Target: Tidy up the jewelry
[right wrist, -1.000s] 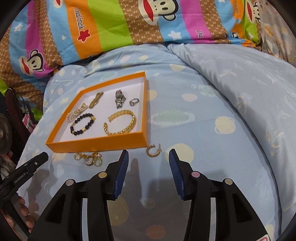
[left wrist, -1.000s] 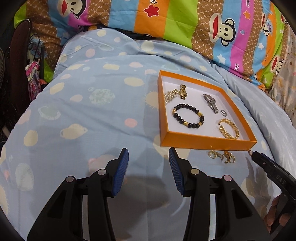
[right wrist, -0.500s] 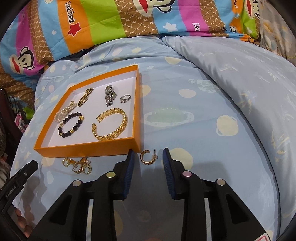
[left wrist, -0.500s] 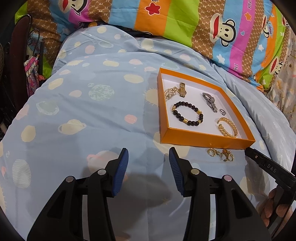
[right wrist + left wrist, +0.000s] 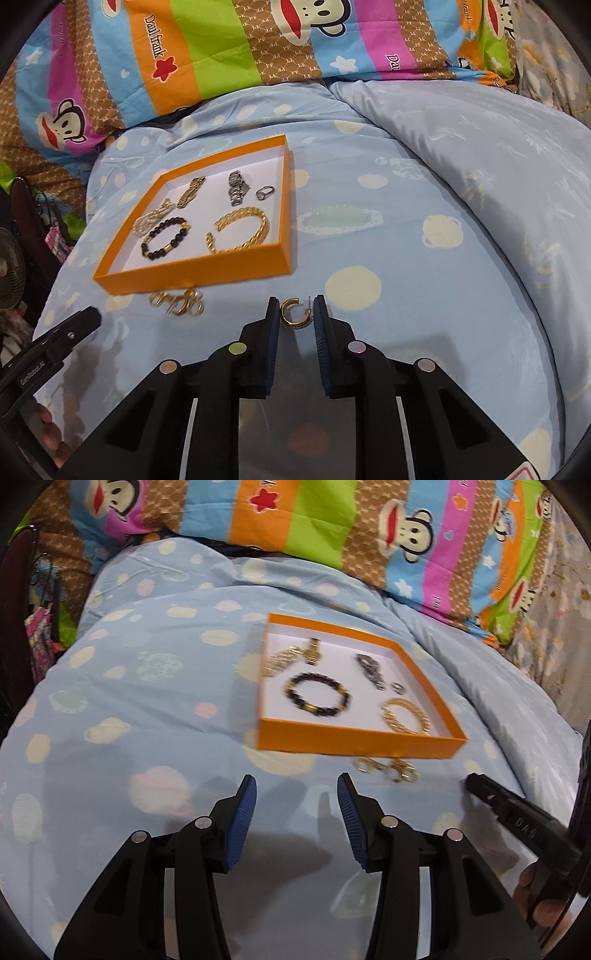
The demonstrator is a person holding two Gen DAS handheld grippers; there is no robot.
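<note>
While the left gripper hovers half open over bare bedding with nothing between its blue pads, its own view is smeared by motion. Ahead lies the orange box on the pale blue planet-print duvet, holding a black bead bracelet, a gold cuff and other pieces too blurred to name. A small heap of gold earrings lies on the cloth just outside the box's near wall, and the tip of the other tool shows at the right edge.

The right wrist view is sharp. The right gripper has just been closing, and a gold hoop earring lies between its pads on the duvet, just beside the box's near right corner. The pads seem to touch the hoop on both sides, though I cannot be sure the hold is firm. In the box sit a silver ring, a silver watch-like band, a gold chain link strip and a pearl piece.

The risk now, as I judge it, is the grip itself: the hoop is thin, curved and has a protruding post, so it may pivot or squirt out as the jaws tighten. The soft duvet could also get pinched along with it, dragging cloth and jostling the box.
</note>
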